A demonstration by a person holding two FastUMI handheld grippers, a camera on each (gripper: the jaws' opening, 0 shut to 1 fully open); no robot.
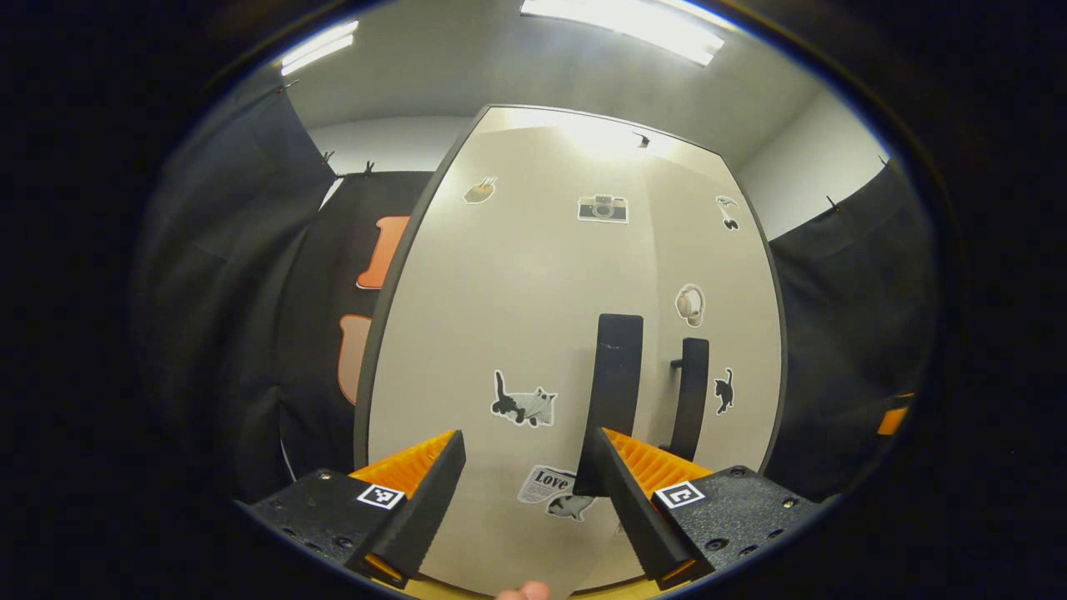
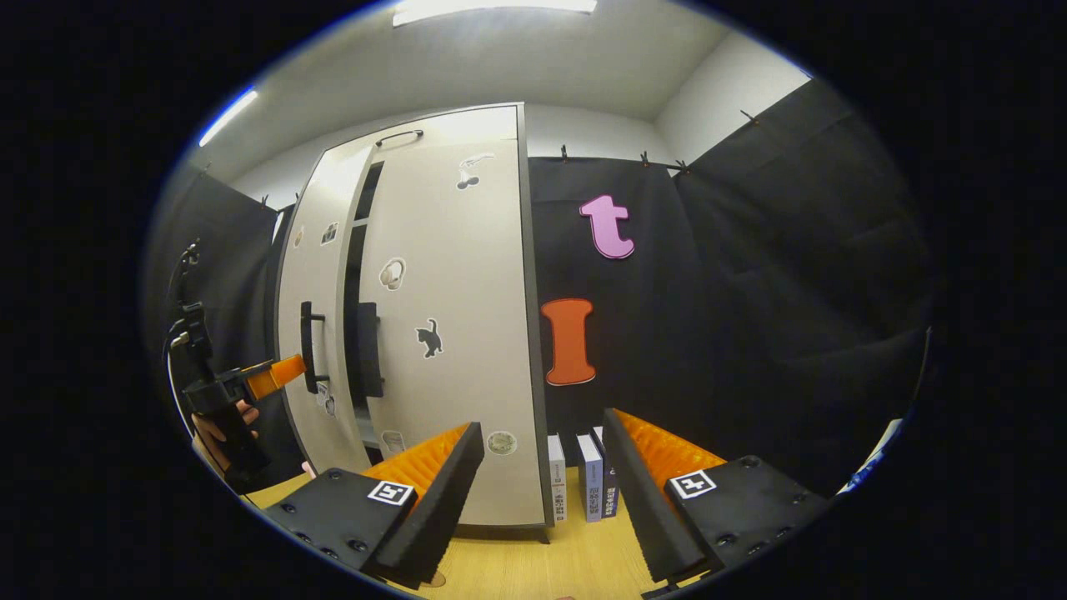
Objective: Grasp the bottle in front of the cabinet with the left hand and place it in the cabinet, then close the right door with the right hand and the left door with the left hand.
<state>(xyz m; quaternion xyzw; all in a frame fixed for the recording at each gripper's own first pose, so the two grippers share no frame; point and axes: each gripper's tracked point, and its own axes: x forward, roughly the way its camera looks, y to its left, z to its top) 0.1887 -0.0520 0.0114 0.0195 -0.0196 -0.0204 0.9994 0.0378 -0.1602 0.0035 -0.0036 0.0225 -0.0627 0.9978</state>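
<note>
Nearest the lens in the left gripper view, the left gripper [image 1: 529, 467] has its fingers spread wide with nothing between them, facing the pale left door [image 1: 517, 333] of the cabinet [image 2: 417, 317] at close range. A dark vertical handle [image 1: 615, 392] stands just above the tip of the finger on the right of that view; whether they touch is hard to tell from this angle. A second handle [image 1: 690, 396] belongs to the right door [image 1: 708, 275]. Small stickers, among them a cat [image 1: 523, 400] and a camera [image 1: 602, 208], dot the door fronts.

In the right gripper view, the right gripper [image 2: 542, 467] is likewise wide open and empty, held well back from the cabinet above the wooden worktop [image 2: 533, 558]. The right door looks nearly shut, while the left door stands slightly ajar, a dark gap showing between them. The left gripper reaches toward the left door's handle. Three books [image 2: 583, 483] stand upright just beside the cabinet. The bottle is out of sight, presumably behind the doors.
</note>
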